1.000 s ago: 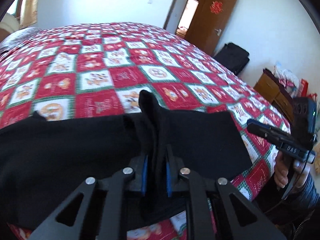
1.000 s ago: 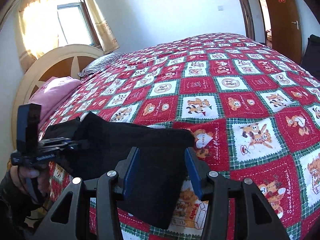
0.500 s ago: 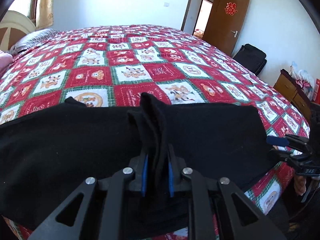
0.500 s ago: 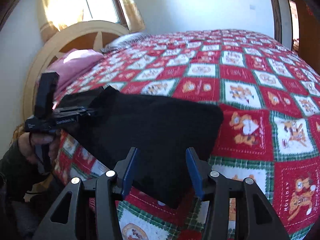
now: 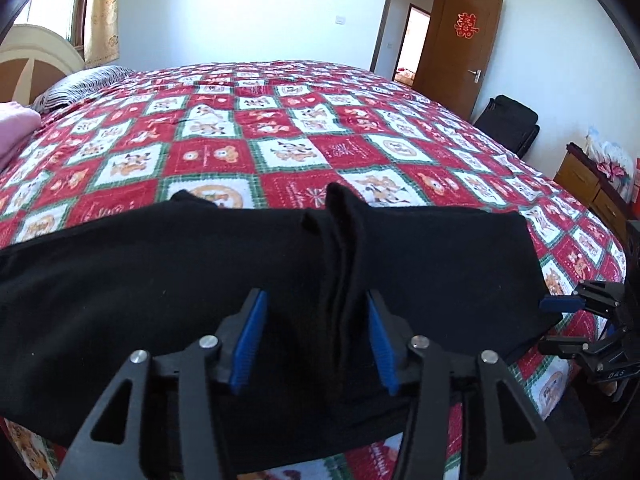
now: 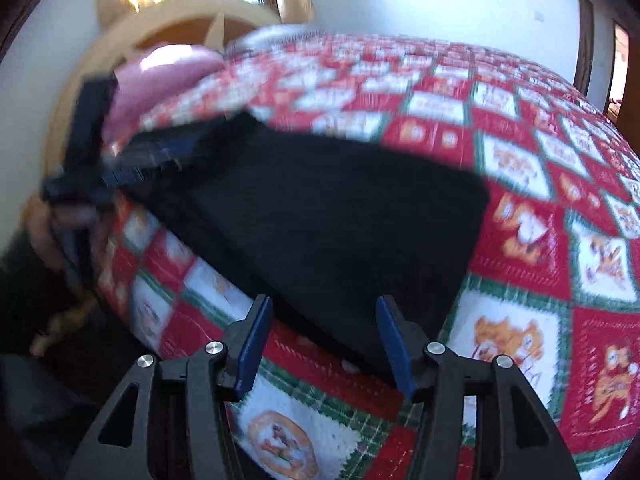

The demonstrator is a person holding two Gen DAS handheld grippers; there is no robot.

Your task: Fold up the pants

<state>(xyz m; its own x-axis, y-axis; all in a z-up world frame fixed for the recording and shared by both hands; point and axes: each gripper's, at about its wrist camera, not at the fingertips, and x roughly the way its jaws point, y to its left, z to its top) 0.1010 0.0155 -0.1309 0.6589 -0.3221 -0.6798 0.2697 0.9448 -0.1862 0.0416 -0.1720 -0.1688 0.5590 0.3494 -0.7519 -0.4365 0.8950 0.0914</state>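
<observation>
Right now the black pants [image 5: 420, 264] lie flat across the near edge of the bed [image 5: 288, 132], on its red checked quilt, with one raised ridge of cloth standing up between the pads of the left gripper [image 5: 316, 340]. That gripper's jaws are opening, and the ridge sits loose in the gap with no pad pressing on it. The right gripper [image 6: 326, 340] hangs over the near right corner of the pants, its jaws also opening, with the cloth's edge below and between them but not pinched. The likely trouble, as I judge it, is that the released ridge stays bunched instead of settling flat, leaving a lump in the fold. A pad could also snag the soft cloth as the left gripper pulls away, dragging the layers out of line. The near edge lies close to the bed's side, so a careless tug might slide cloth off it. Around the scene are a striped pillow [image 5: 80, 88] and a pink one [image 5: 16, 128] at the far left, a wooden door [image 5: 460, 48] and a dark bag [image 5: 508, 124] at the far right. None of these blocks the work; the right view is blurred.
</observation>
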